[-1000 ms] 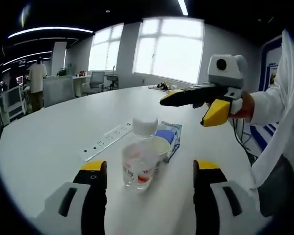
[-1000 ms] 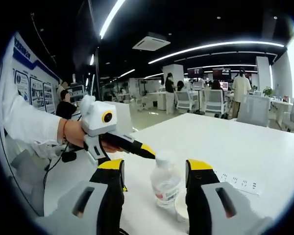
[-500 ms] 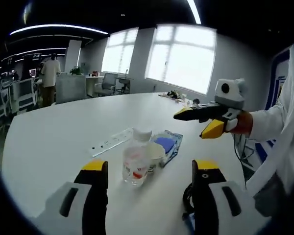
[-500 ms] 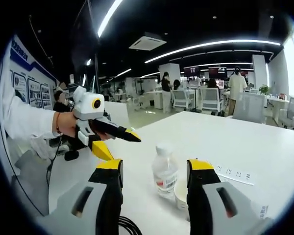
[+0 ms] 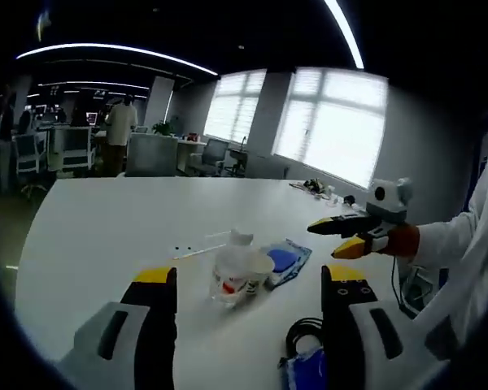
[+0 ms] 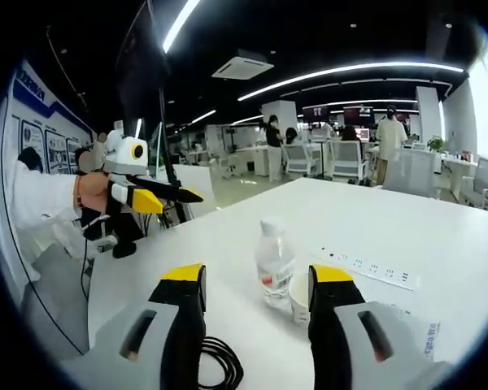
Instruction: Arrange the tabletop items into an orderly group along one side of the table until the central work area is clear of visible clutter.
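Water bottle upright, touching paper cup; contents unclear. Blue packet beside cup in left gripper view. Left gripper and right gripper released, empty.

A clear plastic water bottle with a white cap and red-printed label stands upright on the white table. A small pale cup sits touching it. Just beside them lie a blue packet and a white power strip. A coiled black cable lies nearer the table's edge.
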Motion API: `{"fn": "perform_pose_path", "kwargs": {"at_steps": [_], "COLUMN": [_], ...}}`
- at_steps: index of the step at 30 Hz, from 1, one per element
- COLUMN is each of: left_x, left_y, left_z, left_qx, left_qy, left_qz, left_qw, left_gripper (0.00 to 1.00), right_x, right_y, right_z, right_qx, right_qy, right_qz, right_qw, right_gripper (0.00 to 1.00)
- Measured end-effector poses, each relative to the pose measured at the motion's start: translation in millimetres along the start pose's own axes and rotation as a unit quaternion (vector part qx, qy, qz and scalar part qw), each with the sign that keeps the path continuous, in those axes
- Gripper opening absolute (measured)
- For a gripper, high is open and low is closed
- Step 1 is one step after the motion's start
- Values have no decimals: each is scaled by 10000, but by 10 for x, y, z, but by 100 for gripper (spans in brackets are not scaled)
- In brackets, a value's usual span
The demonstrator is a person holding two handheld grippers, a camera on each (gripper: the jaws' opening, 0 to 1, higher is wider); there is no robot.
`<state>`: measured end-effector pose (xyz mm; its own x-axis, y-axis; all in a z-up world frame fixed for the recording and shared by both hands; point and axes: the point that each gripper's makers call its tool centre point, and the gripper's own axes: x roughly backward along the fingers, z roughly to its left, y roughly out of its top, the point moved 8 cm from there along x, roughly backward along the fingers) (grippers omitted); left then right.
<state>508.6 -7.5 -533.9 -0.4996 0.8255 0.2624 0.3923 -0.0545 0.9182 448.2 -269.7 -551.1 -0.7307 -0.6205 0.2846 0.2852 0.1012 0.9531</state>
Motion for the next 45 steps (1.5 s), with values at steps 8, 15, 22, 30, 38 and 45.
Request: {"fn": "perform_pose_path", "kwargs": {"at_steps": [8,15,22,30,38,45], "left_x": [339,586,841,1113,1235,1242], "left_y": [-47,-222,-388,-709,-1061,-1291], "left_z": [-41,-79,-133,-190,-331,-469], "left_qx": [338,353,679,1255,1467,1564], "left_qy": [611,1072,1490,2140,2335,2366], "left_qz": [-292,-210,-303,-398,-180,8], "left_qw": [9971,9934,9860,9679,9611,9589], "left_gripper": [74,75,74,74,74,73], "right_x": [63,106,123,112,135,118], "right_y": [28,-57,-135,-351,-606,-783], "right_z": [63,115,213,355,513,597], "right_qx": [17,87,110,42,-33,-28], "right_qy": [49,98,229,407,606,729], "right_qz": [-52,91,236,493,806,1047], "right_qw": [10000,9999,9994,9979,9949,9918], "right_gripper": [48,48,47,47,46,47]}}
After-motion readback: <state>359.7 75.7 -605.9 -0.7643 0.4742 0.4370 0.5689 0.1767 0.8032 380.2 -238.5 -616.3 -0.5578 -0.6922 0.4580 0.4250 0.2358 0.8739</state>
